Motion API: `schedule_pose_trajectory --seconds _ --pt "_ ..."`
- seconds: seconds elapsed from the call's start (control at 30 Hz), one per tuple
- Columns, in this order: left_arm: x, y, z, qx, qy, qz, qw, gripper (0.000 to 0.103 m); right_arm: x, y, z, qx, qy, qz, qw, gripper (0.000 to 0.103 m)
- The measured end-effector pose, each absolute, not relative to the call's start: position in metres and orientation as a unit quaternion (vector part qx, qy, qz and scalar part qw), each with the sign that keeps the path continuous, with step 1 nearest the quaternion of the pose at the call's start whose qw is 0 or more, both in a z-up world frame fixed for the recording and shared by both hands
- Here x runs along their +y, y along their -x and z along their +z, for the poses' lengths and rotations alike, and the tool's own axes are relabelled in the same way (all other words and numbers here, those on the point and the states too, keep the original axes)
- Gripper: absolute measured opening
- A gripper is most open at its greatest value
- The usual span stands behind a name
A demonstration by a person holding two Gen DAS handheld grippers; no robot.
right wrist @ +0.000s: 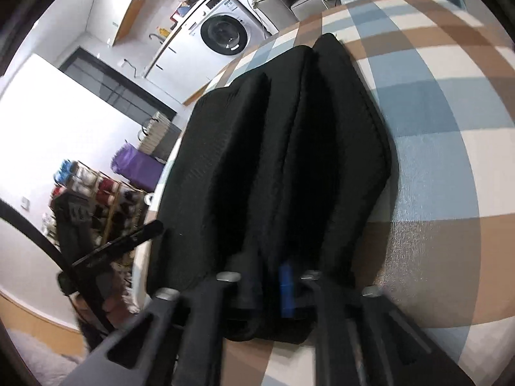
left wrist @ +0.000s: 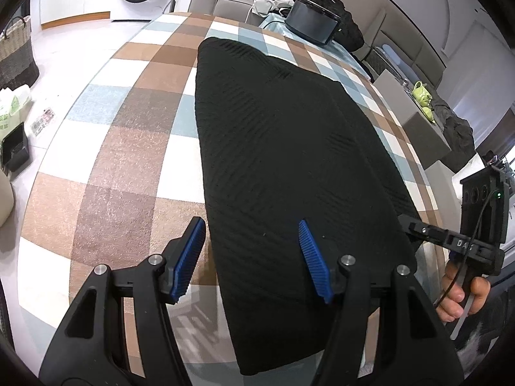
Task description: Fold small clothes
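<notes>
The black garment (left wrist: pixel 283 148) lies folded lengthwise on the checked surface (left wrist: pixel 128 135), its ribbed cloth running away from both cameras. The left gripper (left wrist: pixel 251 257) hovers over its near left edge, blue pads (left wrist: pixel 190 257) spread apart and holding nothing. The right gripper (right wrist: pixel 273 286) is clamped tight on the garment's near edge, bunching it into ridges.

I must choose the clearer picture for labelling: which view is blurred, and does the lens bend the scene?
Left wrist view: sharp; the garment weave and left gripper are crisp, with a soft shadow beneath. Right wrist view: motion-blurred, most at the right gripper and the shelf. Both views: strong fisheye, the checked cloth bulges, corners dark.
</notes>
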State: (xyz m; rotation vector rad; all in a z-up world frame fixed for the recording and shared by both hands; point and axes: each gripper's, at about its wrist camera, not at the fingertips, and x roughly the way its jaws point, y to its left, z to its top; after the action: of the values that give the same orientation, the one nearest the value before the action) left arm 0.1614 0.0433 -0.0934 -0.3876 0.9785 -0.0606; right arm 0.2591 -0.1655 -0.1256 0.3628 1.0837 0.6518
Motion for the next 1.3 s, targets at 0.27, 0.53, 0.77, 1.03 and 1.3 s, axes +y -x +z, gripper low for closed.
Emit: schedule_pose_trajectory --seconds 0.27,0.53,0.77,1.03,1.3 --pt "0.04 -0.158 -0.082 0.457 0.176 -0.037 0.871 0.057 -0.178 -0.234 -0.073 0.43 -0.121 0.296 0.844 0.004" --pt "0.04 -0.155 -0.086 0.463 0.179 -0.037 0.867 0.057 -0.198 -0.247 -0.113 0.493 -0.154 0.27 0.813 0.013" --pt "0.04 -0.165 -0.092 0.469 0.183 -0.036 0.863 0.057 -0.185 -0.292 -0.121 0.514 -0.193 0.269 0.791 0.014" --pt "0.038 -0.168 -0.096 0.476 0.18 -0.031 0.86 0.057 -0.201 -0.285 -0.132 0.53 -0.258 0.245 0.77 0.015" --pt "0.034 -0.174 -0.095 0.476 0.175 -0.04 0.861 0.057 -0.2 -0.232 -0.113 0.542 -0.213 0.302 0.755 0.018"
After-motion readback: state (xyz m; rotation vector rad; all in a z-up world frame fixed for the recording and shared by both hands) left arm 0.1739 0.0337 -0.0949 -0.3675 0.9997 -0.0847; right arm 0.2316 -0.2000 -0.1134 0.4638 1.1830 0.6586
